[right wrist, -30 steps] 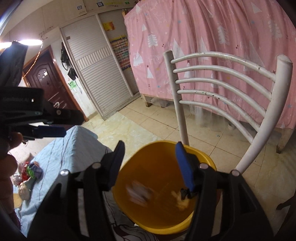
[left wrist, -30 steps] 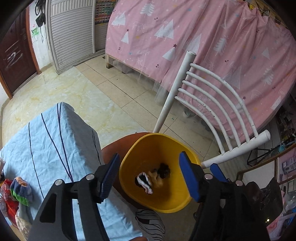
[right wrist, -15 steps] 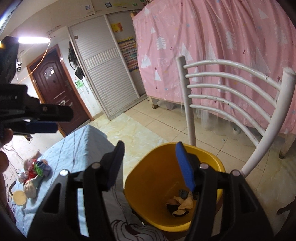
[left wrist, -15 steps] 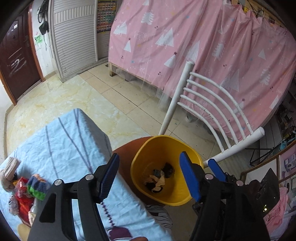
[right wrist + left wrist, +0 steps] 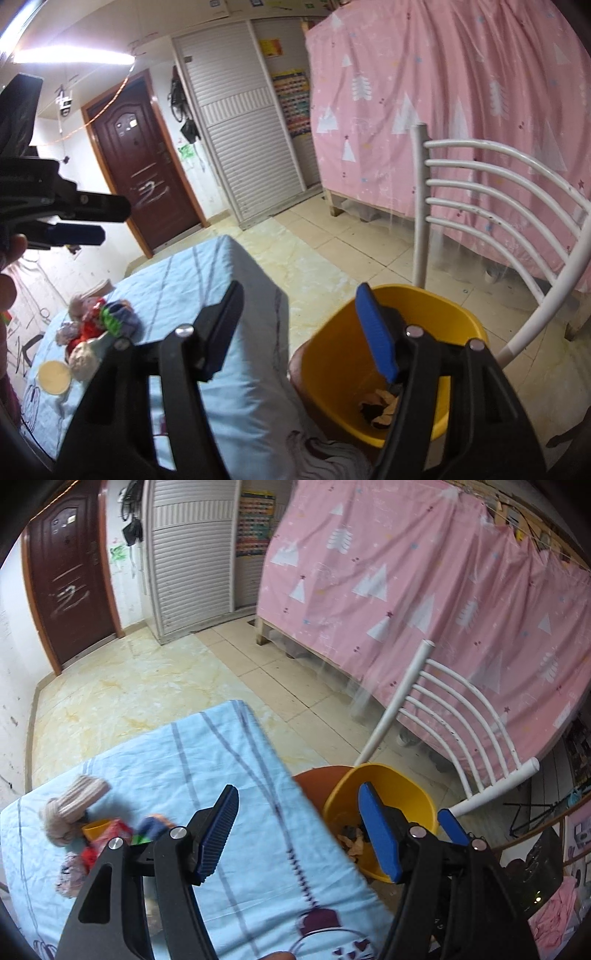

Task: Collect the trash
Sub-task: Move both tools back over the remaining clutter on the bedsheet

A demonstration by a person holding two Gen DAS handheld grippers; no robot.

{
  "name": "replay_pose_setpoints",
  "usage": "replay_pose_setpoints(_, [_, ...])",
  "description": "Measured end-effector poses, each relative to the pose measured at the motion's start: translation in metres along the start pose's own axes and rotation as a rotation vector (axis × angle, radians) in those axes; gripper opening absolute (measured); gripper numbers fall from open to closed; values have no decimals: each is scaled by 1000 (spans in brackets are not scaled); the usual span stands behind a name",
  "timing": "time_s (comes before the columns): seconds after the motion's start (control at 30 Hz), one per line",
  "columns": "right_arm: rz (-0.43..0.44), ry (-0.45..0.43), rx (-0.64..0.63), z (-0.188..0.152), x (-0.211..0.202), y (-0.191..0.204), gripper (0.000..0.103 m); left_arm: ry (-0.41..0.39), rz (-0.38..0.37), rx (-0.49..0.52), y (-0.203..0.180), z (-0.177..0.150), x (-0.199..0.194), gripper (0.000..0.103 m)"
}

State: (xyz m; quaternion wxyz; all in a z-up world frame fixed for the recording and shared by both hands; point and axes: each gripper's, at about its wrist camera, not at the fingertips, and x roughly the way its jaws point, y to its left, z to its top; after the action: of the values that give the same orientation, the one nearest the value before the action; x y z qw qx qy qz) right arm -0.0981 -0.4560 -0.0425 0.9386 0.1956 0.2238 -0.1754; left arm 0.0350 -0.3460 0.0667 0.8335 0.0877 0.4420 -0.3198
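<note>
Both claws hang empty and parted: the left claw, and the right claw, whose jaws have just been widening. The remaining trash pile lies lower left on the counter; the yellow bin sits lower right. Best approach low, pinching one piece cleanly.

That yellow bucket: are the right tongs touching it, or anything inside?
Apart. In the right wrist view the right tongs stand open and empty above the yellow bucket, with the scraps lying loose at its bottom.
</note>
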Motion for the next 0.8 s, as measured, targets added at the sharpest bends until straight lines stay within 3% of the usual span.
replay_pose_setpoints(0.67, [195, 98, -160, -27, 12, 118, 61, -25, 97, -110, 131, -28, -41, 60])
replay_pose_setpoints(0.8, [244, 126, -200, -34, 16, 144, 66, -20, 116, -139, 160, -39, -46, 61])
